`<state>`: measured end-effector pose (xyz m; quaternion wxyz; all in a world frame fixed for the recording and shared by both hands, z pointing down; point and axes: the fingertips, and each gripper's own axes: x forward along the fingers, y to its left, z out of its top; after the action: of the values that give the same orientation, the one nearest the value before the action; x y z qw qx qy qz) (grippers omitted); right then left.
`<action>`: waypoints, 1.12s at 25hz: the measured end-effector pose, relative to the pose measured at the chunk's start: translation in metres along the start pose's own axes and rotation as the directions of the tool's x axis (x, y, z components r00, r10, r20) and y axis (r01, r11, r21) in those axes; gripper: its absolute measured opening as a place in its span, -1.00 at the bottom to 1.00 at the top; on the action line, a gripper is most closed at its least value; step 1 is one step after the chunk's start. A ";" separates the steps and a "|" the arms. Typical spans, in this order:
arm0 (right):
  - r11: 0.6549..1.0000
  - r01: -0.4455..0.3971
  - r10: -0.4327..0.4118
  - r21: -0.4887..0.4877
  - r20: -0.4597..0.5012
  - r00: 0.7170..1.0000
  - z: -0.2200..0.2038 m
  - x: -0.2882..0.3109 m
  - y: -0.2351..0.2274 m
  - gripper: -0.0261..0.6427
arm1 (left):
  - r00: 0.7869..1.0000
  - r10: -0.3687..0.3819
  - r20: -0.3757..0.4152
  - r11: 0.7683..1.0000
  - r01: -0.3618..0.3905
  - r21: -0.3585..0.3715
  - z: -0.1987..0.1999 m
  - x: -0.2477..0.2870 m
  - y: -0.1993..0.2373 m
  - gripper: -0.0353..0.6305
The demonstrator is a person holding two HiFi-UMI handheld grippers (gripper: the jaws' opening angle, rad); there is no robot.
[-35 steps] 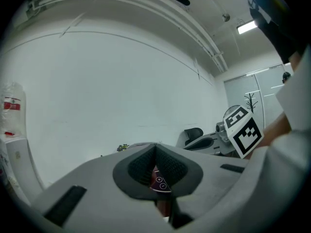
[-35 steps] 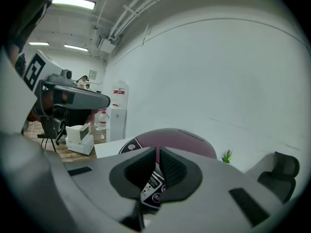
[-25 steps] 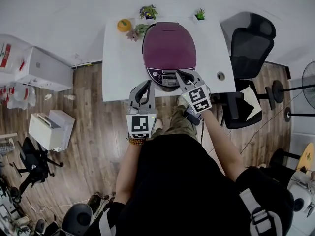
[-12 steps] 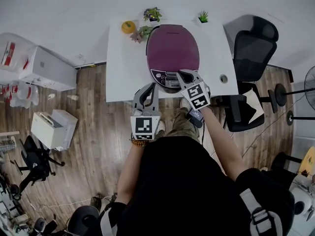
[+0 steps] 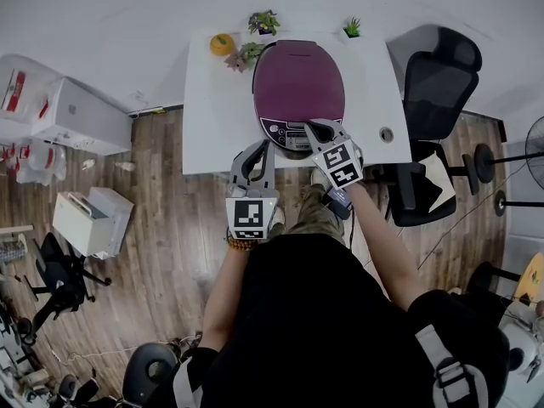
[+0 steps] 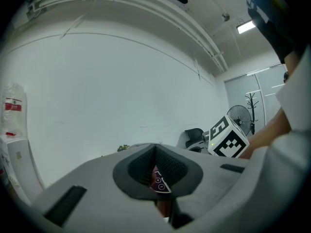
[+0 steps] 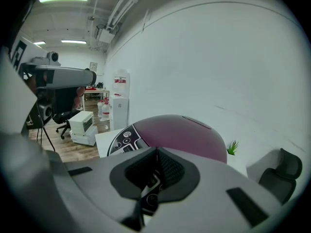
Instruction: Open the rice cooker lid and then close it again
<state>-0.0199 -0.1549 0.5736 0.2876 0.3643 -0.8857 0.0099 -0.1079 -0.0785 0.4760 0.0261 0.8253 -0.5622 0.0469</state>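
Firstly, rice cooker (image 5: 299,92): a rounded maroon appliance on the white counter (image 5: 212,117), midway between the left and right edges, reaching from near the far edge to the near edge.
Lid (image 5: 299,70): down and shut; the opening step is judged not yet begun.
Control panel (image 5: 285,131): a dark band of buttons on the cooker's front, facing the near edge.
Handling: judged a rigid, glossy plastic shell, likely slippery over the dome. The body looks heavy enough to stay put under a light press. The lid probably hinges at the far side, so the smooth dome offers no real hold.
Where to take hold: judged to be the lid's front lip, just above the control panel, where a release catch would sit. No catch can be made out clearly.
Right tool (image 5: 313,128): jaws together with nothing between them; its tip is over the cooker's front at the control panel, and whether it touches cannot be told.
Left tool (image 5: 257,150): jaws together and empty; at the near edge of the counter, just left of the cooker's front and apart from it.
Surroundings: an orange object (image 5: 222,44) and a potted plant (image 5: 264,22) toward the far-left corner; a second small plant (image 5: 350,28) at the far edge, right of the cooker; an office chair (image 5: 433,83) beyond the right edge.
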 end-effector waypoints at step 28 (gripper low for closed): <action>0.998 0.026 -0.022 0.049 -0.076 0.997 -0.001 0.001 0.001 -0.85 | 1.000 -0.016 -0.007 1.000 0.016 -0.010 -0.005 0.007 -0.002 -0.83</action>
<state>-0.0210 -0.1543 0.5750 0.3114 0.3813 -0.8694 0.0425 -0.1037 -0.0836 0.4813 0.0327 0.8295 -0.5556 0.0467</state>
